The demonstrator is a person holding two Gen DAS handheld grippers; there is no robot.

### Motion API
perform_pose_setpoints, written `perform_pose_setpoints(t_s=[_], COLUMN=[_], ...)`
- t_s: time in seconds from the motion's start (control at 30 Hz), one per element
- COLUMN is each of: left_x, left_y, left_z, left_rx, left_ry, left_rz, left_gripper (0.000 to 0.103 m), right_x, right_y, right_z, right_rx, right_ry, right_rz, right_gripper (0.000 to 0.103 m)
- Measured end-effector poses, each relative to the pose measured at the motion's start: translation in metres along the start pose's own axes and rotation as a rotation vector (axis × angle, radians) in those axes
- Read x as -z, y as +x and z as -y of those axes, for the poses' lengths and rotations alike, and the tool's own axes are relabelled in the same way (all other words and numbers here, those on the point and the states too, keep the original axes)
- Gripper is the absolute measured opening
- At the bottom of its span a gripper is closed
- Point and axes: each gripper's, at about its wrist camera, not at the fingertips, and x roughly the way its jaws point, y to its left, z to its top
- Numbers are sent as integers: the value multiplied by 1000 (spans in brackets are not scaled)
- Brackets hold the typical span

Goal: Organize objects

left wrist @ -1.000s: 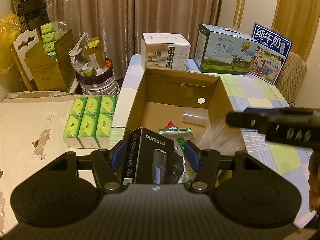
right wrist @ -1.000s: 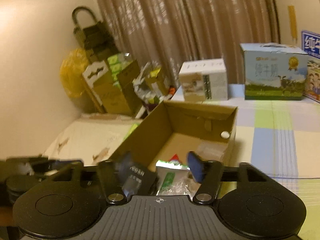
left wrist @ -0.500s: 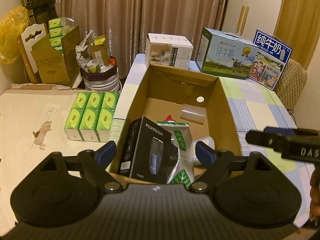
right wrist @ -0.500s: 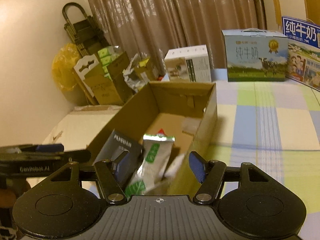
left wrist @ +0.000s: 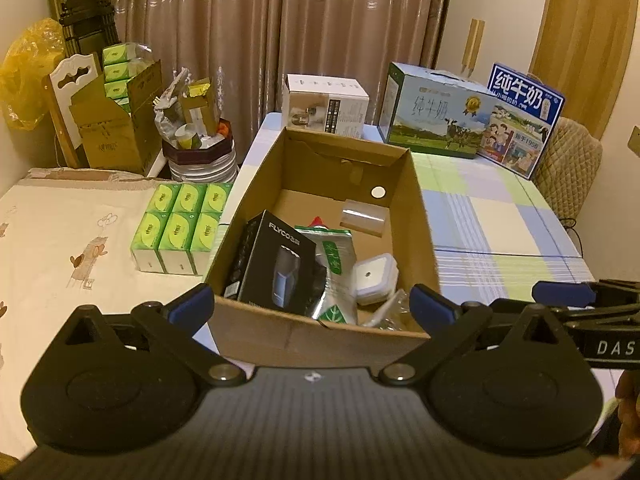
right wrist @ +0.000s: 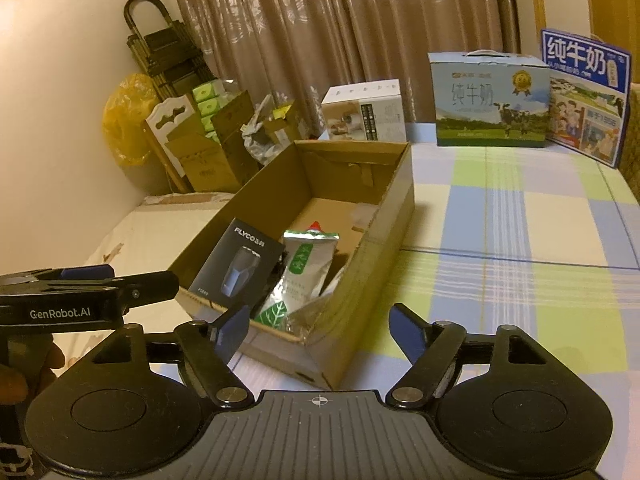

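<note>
Cardboard box (left wrist: 316,332) sits open-topped at the near left edge of a checked tablecloth (left wrist: 496,216), its long sides running away toward the curtain. Leaning inside at the near end are a black shaver box (left wrist: 276,268) and a silver-green pouch (left wrist: 334,268), with a small white case (left wrist: 376,276) to their right; the far half of the box floor is mostly bare. To the right of the box the tablecloth lies open as far as two milk cartons (left wrist: 436,120) at the far edge. To the left, across a narrow gap, green tissue packs (left wrist: 178,232) rest on a cream surface.

Left gripper (left wrist: 312,308) hangs in front of the near box wall, jaws opening, spread wider than the box and gripping nothing. Right gripper (right wrist: 318,332) hovers at the near right corner, jaws opening, nothing pressed between them.

A second ago the left jaws clasped the shaver box; it now rests released inside, and both grippers have backed away from the box.
</note>
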Motion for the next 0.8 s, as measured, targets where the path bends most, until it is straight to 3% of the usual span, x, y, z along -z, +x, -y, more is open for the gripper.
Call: perform_pose_setpoints(t_s=[0.8], left_x=[28], left_y=[-26], left_z=[16], left_rx=[4], left_ry=[12], left_rz=[-76], left_gripper=[102], right_x=[27], right_y=[-22], right_z=[-4], right_rx=[31], right_ry=[-23], right_rz=[-28], right_gripper=[80])
